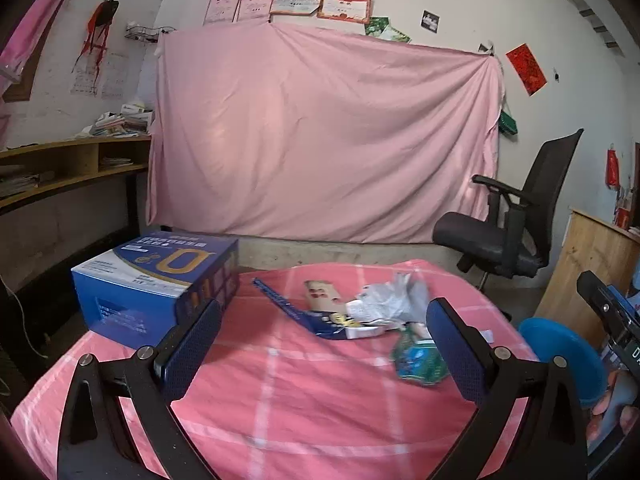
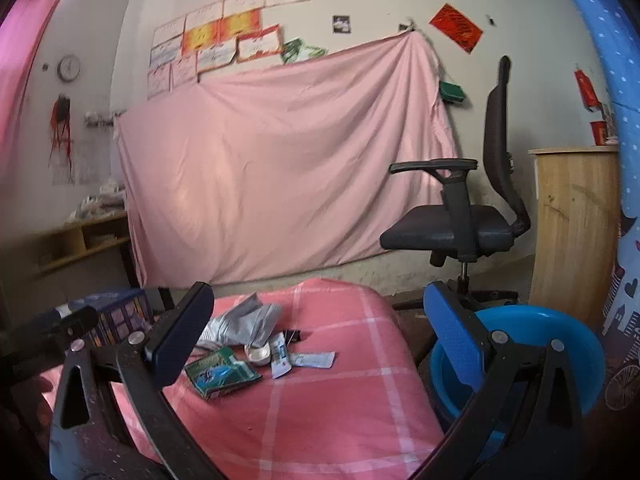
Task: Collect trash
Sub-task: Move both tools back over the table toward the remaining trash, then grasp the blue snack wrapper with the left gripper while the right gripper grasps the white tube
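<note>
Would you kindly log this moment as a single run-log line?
left gripper: open, empty | right gripper: open, empty | trash pile: on pink cloth | blue basin: beside table

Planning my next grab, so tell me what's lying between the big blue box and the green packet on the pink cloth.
In the left wrist view, a flattened blue wrapper lies on the cloth between the blue box and the green packet, with crumpled white paper just behind.

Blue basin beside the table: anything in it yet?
Cannot tell fully. The blue basin sits upright beside the table, and its visible inner wall is bare, but the right gripper hides its bottom.
</note>
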Available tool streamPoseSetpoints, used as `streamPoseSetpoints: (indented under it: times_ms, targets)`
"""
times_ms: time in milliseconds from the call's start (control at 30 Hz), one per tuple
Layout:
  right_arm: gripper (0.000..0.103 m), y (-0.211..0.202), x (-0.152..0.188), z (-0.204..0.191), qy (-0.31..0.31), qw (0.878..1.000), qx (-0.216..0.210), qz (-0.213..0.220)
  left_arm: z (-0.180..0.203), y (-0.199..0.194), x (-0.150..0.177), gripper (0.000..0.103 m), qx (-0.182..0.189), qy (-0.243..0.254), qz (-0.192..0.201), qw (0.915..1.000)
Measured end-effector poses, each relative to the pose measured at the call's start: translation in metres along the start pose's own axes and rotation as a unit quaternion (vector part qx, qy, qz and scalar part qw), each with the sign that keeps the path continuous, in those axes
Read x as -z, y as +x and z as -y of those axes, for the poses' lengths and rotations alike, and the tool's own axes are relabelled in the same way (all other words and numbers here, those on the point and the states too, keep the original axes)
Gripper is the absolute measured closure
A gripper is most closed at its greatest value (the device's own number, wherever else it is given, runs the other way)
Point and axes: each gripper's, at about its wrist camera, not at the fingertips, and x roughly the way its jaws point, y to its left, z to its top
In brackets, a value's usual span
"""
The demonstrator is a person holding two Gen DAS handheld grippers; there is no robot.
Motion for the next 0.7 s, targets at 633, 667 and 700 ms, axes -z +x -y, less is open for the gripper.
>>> streamPoseSetpoints:
  times_ms: [633, 667, 700]
  targets:
    - [0.028, 0.109, 0.026, -0.026, -0.039, 0.982, -0.022, -0.185, -0.021, 0.095, -0.005, 0.03, 0.017, -0.015, -0.096, 0.9951]
    - [0.031, 0.114, 0.027, -0.027, -0.042, 0.979, -0.025, -0.197, -0.023, 0.1, -0.006, 0.032, 0.016, -0.02, -0.102, 0.9944]
    - [0.036, 0.121, 0.029, -0.029, -0.046, 0.976, -0.029, -0.211, -0.026, 0.106, -0.006, 0.035, 0.015, -0.028, -0.11, 0.9935]
